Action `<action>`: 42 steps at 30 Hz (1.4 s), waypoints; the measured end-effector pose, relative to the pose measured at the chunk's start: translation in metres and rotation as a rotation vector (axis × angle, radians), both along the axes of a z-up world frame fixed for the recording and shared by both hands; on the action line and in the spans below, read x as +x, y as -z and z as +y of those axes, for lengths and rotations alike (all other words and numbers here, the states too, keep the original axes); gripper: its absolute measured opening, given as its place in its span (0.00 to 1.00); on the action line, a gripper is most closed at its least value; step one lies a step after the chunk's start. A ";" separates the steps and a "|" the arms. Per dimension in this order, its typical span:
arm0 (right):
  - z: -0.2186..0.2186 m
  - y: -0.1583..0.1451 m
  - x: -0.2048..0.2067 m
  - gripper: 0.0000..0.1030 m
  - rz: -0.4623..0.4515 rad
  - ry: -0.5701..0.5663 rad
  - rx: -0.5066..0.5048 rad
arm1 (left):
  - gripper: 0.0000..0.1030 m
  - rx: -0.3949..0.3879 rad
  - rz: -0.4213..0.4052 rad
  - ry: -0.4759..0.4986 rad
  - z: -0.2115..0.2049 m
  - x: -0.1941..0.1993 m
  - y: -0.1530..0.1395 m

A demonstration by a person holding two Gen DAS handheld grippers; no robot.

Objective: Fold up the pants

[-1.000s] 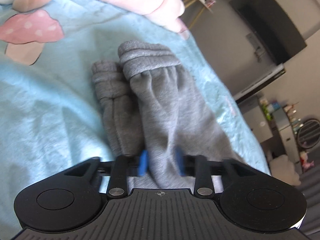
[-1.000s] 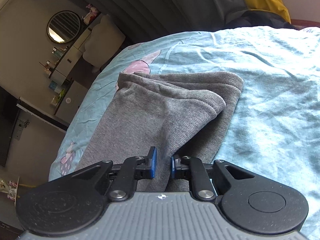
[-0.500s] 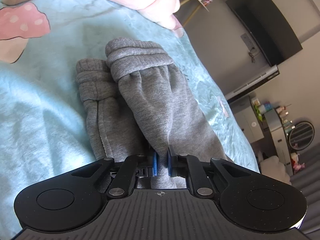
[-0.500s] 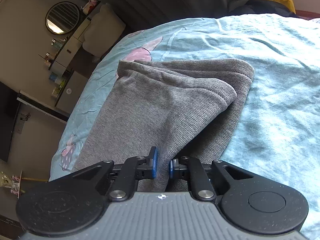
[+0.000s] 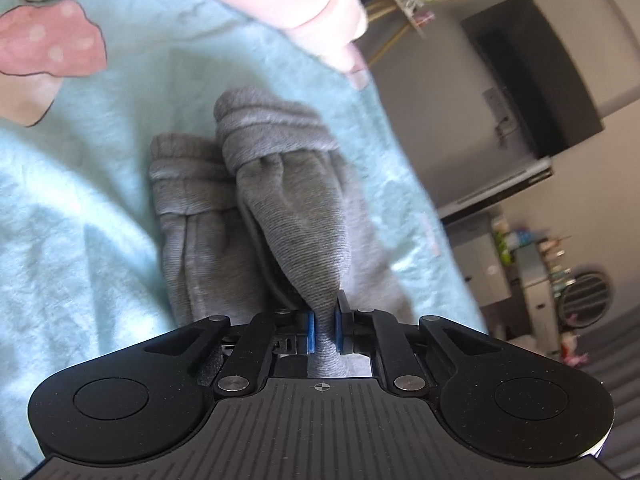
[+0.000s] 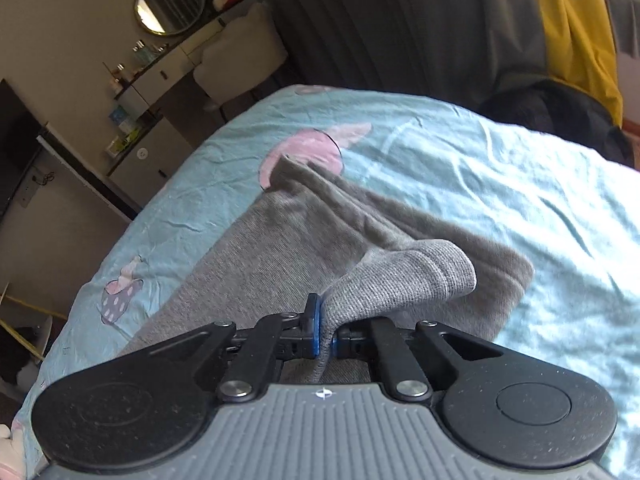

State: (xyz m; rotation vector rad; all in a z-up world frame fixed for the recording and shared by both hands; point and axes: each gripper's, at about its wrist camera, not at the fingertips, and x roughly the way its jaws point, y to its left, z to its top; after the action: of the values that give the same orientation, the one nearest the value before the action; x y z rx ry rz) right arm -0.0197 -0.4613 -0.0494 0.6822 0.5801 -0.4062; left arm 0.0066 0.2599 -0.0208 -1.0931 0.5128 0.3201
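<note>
Pants [image 5: 288,216], grey and ribbed-cuffed, lie lengthwise on the blue bedspread [image 5: 80,248], and we've got both ends pinched: the left gripper [image 5: 324,330] has its jaws clamped on a tented pleat of leg cloth, the right gripper [image 6: 326,330] has just been closing and now bites the top layer at the other end. We judge the grasp done; next comes a matched lift and carry-over, keeping the cloth taut.

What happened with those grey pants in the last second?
Both grippers closed on the grey pants: the left gripper pinched a leg, the right gripper pinched the waistband end and lifted it. The blue bedsheet stayed as it was.
</note>
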 end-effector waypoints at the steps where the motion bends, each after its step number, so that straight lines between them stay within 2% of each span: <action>1: 0.002 -0.008 -0.004 0.05 -0.017 -0.002 -0.031 | 0.10 0.007 -0.011 0.006 -0.002 -0.004 -0.004; 3: 0.004 -0.018 -0.011 0.05 -0.038 -0.004 -0.095 | 0.10 0.043 -0.019 0.020 -0.006 -0.012 -0.010; 5: 0.005 -0.016 -0.016 0.05 -0.013 -0.009 -0.143 | 0.10 0.081 -0.001 0.030 -0.008 -0.017 -0.008; 9: 0.002 0.013 -0.012 0.05 0.109 -0.044 -0.208 | 0.13 0.130 0.145 0.059 -0.012 -0.013 0.012; 10: 0.003 0.021 -0.012 0.06 0.134 -0.049 -0.218 | 0.20 0.161 0.180 0.058 -0.016 -0.012 0.013; 11: 0.004 0.026 -0.013 0.07 0.156 -0.046 -0.231 | 0.22 0.191 0.202 0.048 -0.019 -0.013 0.011; 12: 0.004 0.029 -0.015 0.08 0.168 -0.038 -0.242 | 0.27 0.220 0.199 0.033 -0.020 -0.014 0.007; 13: 0.004 0.030 -0.019 0.12 0.171 -0.030 -0.247 | 0.38 0.251 0.204 0.013 -0.023 -0.017 0.001; 17: -0.007 0.022 -0.030 0.28 0.220 0.053 -0.282 | 0.46 0.418 0.215 -0.069 -0.034 -0.025 -0.035; 19: -0.011 0.012 -0.041 0.32 0.220 0.155 -0.317 | 0.52 0.514 0.184 -0.082 -0.045 -0.025 -0.053; 22: -0.003 -0.004 -0.052 0.32 0.176 0.237 -0.372 | 0.56 0.598 0.136 0.025 -0.076 -0.004 -0.069; 24: 0.014 -0.014 -0.049 0.32 0.117 0.215 -0.372 | 0.56 0.626 0.120 0.133 -0.103 0.020 -0.069; 27: 0.059 -0.024 -0.024 0.32 0.029 0.070 -0.358 | 0.56 0.632 0.113 0.264 -0.145 0.059 -0.058; 29: 0.103 -0.025 0.004 0.32 0.003 -0.103 -0.345 | 0.56 0.612 0.116 0.330 -0.172 0.081 -0.044; 32: 0.182 -0.014 0.049 0.32 -0.008 -0.411 -0.364 | 0.56 0.581 0.126 0.375 -0.195 0.109 -0.024; 35: 0.261 -0.006 0.083 0.32 -0.015 -0.676 -0.428 | 0.55 0.575 0.157 0.357 -0.196 0.129 -0.004; 37: 0.303 -0.005 0.102 0.32 0.003 -0.793 -0.483 | 0.55 0.594 0.179 0.343 -0.190 0.135 0.007; 39: 0.335 -0.008 0.124 0.34 -0.015 -0.933 -0.443 | 0.55 0.636 0.188 0.320 -0.181 0.134 0.014; 42: 0.373 -0.015 0.159 0.51 -0.052 -1.081 -0.344 | 0.52 0.672 0.212 0.302 -0.170 0.124 0.012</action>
State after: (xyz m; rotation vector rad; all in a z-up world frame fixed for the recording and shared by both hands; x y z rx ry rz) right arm 0.1389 -0.0881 -0.0349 -0.0106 0.7213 0.5165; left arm 0.1301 0.0902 -0.0327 -0.3248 0.6850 0.3106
